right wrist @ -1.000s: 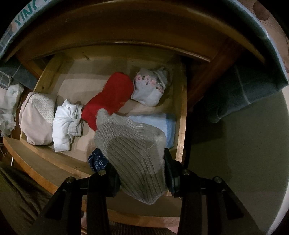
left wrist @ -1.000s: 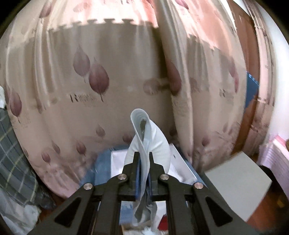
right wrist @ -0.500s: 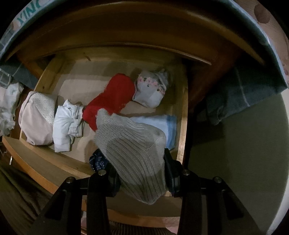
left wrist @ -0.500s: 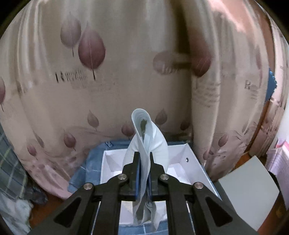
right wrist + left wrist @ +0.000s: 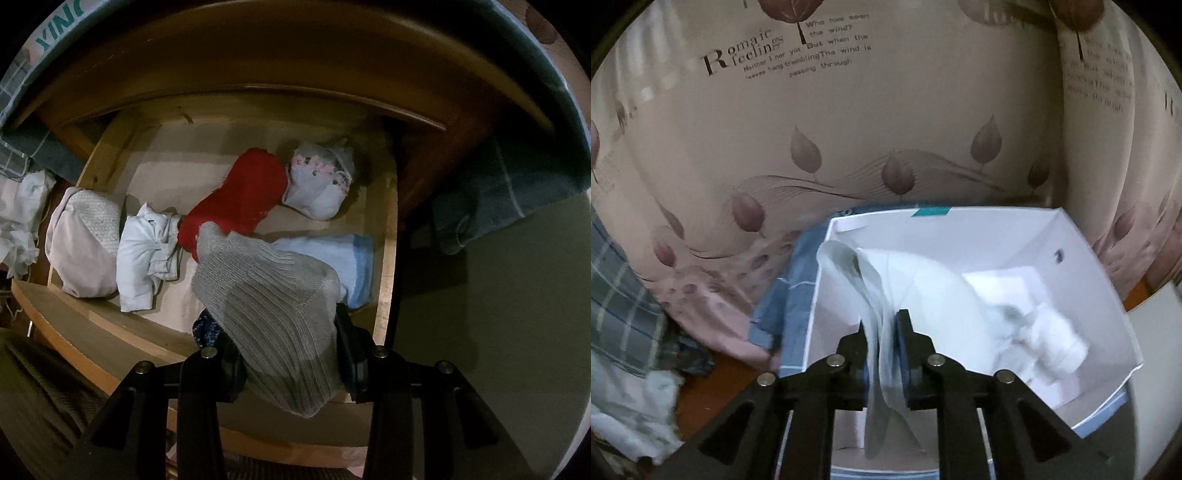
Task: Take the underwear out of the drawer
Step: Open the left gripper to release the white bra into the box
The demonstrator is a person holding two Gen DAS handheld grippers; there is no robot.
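In the left wrist view my left gripper (image 5: 882, 325) hangs over an open white box (image 5: 1089, 266). A pale, thin piece of underwear (image 5: 923, 280) is between its jaws, which are starting to open; the cloth leans right into the box. A crumpled white garment (image 5: 1049, 332) lies inside the box. In the right wrist view my right gripper (image 5: 286, 328) is shut on grey ribbed underwear (image 5: 266, 288), held above the open wooden drawer (image 5: 386, 236). Red (image 5: 240, 199), floral white (image 5: 321, 184), light blue (image 5: 332, 254), white (image 5: 144, 247) and pinkish (image 5: 81, 240) pieces lie in the drawer.
A leaf-print curtain (image 5: 849, 129) hangs right behind the box. Blue checked cloth (image 5: 790, 295) lies under the box and a heap of clothes (image 5: 620, 314) sits to its left. A dark towel (image 5: 498, 192) hangs right of the drawer. A dark patterned piece (image 5: 205, 328) lies under the grey one.
The left gripper has come down and closer to the white box with the pale underwear, which now leans into it, and its jaws have parted slightly. The right gripper has kept still.
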